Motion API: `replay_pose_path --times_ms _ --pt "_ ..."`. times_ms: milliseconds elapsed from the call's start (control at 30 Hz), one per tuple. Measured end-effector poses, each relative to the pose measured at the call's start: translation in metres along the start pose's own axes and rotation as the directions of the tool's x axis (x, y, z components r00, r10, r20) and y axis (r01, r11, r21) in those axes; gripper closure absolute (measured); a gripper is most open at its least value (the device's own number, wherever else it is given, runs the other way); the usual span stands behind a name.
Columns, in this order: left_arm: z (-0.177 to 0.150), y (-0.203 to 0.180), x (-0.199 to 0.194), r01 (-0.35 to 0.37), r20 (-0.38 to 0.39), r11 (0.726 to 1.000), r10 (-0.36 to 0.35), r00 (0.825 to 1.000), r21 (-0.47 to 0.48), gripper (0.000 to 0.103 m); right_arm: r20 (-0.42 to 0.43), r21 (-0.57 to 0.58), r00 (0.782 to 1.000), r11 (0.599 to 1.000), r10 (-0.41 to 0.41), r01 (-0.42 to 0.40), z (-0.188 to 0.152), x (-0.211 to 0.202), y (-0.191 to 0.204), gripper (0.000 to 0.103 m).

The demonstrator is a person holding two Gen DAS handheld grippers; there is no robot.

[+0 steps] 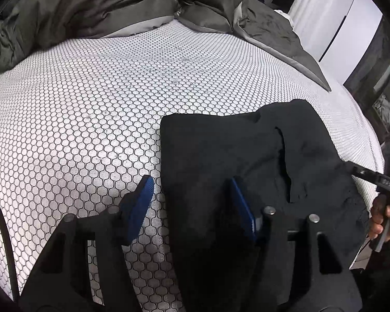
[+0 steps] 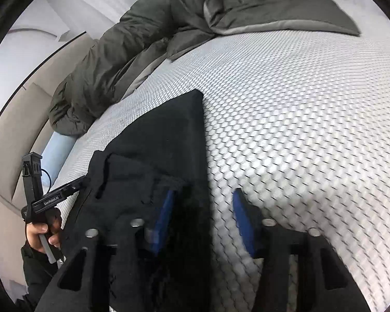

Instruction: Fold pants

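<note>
Black pants [image 1: 234, 150] lie folded into a thick stack on the honeycomb-patterned mattress [image 1: 91, 91]. My left gripper [image 1: 192, 204] stands open astride the stack's left edge, with one blue pad [image 1: 143, 202] over the mattress and the other over the cloth. In the right wrist view, my right gripper [image 2: 204, 218] straddles the right edge of the pants [image 2: 156, 140]. Its left pad [image 2: 166, 215] is over the cloth and its right pad is over bare mattress, so it is open. Each view shows the other gripper [image 1: 356, 171] [image 2: 78, 184] reaching the opposite side, held by a hand [image 2: 41, 231].
A grey duvet [image 1: 104, 5] is bunched along the far side of the bed, with a corner [image 1: 293, 49] spilling to the right. The mattress edge [image 1: 371, 156] runs close behind the pants. A beige upholstered panel [image 2: 20, 119] and a white wall border the bed.
</note>
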State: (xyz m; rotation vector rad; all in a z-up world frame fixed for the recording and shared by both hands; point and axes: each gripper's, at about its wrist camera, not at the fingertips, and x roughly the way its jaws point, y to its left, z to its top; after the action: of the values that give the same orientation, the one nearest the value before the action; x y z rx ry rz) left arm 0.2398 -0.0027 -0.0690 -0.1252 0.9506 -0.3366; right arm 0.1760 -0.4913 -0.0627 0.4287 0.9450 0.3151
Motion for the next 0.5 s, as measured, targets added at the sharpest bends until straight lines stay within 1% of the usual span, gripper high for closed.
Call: replay_pose_path --times_ms 67,100,133,167,233,267,333,400,433,467,500 --pt "-0.001 0.001 -0.001 -0.006 0.004 1.000 0.006 1.000 0.011 0.044 -0.002 -0.021 1.000 1.000 0.022 -0.022 0.003 0.005 0.005 0.082" --pt "-0.002 0.002 -0.001 -0.006 0.005 1.000 0.006 1.000 0.010 0.044 0.006 -0.036 1.000 0.999 0.004 -0.004 0.001 0.002 0.008 0.092" --pt "-0.004 0.002 -0.001 -0.006 0.005 1.000 0.006 1.000 0.008 0.044 0.029 -0.068 0.998 0.996 -0.049 0.051 0.001 -0.003 0.013 0.099" --pt "-0.004 0.003 -0.002 -0.007 0.006 1.000 0.007 1.000 0.003 0.044 0.038 -0.075 0.996 0.994 -0.078 0.080 0.001 -0.006 0.011 0.101" --pt "-0.005 0.006 -0.005 -0.013 0.004 1.000 0.013 1.000 -0.012 0.045 0.023 -0.065 0.994 0.992 -0.111 0.112 -0.002 -0.017 0.006 0.101" --pt "-0.005 0.007 -0.008 -0.015 0.005 1.000 0.015 1.000 -0.020 0.045 0.008 -0.053 0.994 0.992 -0.111 0.111 -0.005 -0.022 0.003 0.100" --pt "-0.011 0.005 -0.020 -0.019 0.010 1.000 0.020 1.000 -0.021 0.045 -0.032 -0.057 0.998 0.997 -0.062 0.060 -0.017 -0.034 0.000 0.087" --pt "-0.022 0.000 -0.034 -0.028 0.030 1.000 0.028 0.999 -0.004 0.045 -0.027 -0.081 0.999 0.996 -0.028 0.026 -0.033 -0.046 0.003 0.061" --pt "-0.025 -0.003 -0.038 -0.025 0.031 1.000 0.024 0.999 0.010 0.044 -0.038 -0.080 0.999 0.997 -0.007 0.003 -0.040 -0.045 0.002 0.056" --pt "-0.029 -0.008 -0.041 -0.027 0.023 0.999 0.026 0.999 0.031 0.044 -0.067 -0.078 0.998 0.997 0.002 -0.007 -0.046 -0.041 0.003 0.055" --pt "-0.035 -0.012 -0.042 -0.035 0.017 0.998 0.034 0.999 0.050 0.044 -0.084 -0.088 0.996 0.996 -0.032 0.024 -0.050 -0.036 0.003 0.055"
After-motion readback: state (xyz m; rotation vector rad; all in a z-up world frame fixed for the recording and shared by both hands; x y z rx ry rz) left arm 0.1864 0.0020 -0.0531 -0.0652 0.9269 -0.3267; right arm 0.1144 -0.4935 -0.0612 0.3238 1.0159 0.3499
